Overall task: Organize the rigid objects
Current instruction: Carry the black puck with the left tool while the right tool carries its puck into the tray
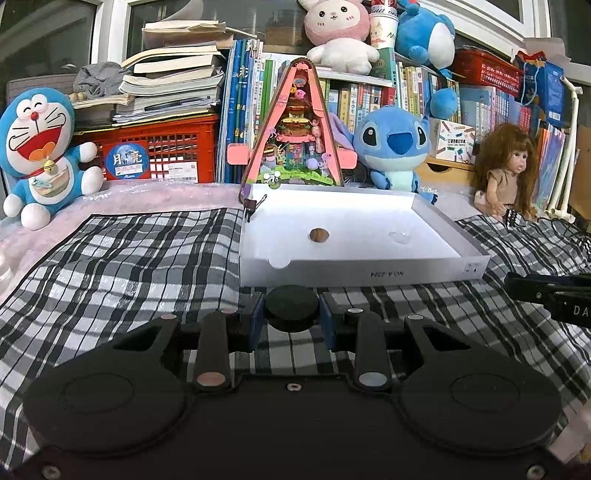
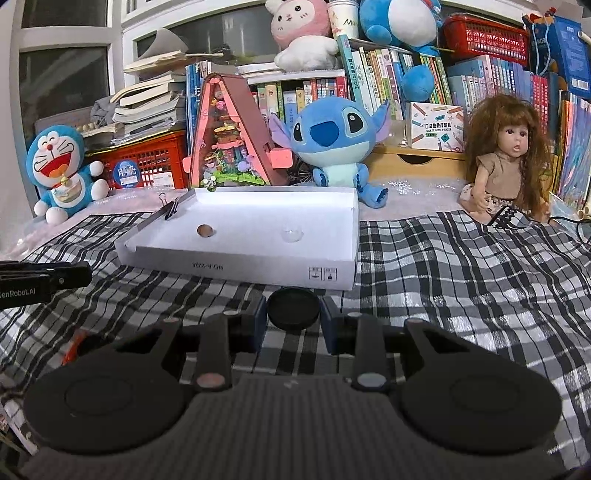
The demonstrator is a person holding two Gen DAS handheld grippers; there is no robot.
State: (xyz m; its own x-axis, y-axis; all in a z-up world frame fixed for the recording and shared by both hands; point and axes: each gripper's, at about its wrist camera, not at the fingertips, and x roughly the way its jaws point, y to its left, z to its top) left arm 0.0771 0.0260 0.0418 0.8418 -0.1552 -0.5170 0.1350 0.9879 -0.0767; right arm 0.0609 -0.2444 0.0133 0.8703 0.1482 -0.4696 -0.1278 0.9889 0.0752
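The left gripper [image 1: 292, 320] is squeezing its fingers [image 1: 255, 325] on a black round disc [image 1: 292, 308]. The right gripper [image 2: 293, 321] is squeezing another black disc [image 2: 293, 303] the same way. Both are hanging just in front of the white box [image 2: 258, 267], which is sitting on the checkered cloth [image 2: 461, 277]. A brown ball [image 2: 205, 230] and a clear dome [image 2: 292, 233] are lying inside.

Dim, cool indoor light with soft shadows; both views are sharp centrally, fisheye-bowed and vignetted at the corners.

Checked cloth [image 1: 129, 258] covers the surface; bookshelf [image 1: 424, 92] and window [image 1: 48, 33] behind.
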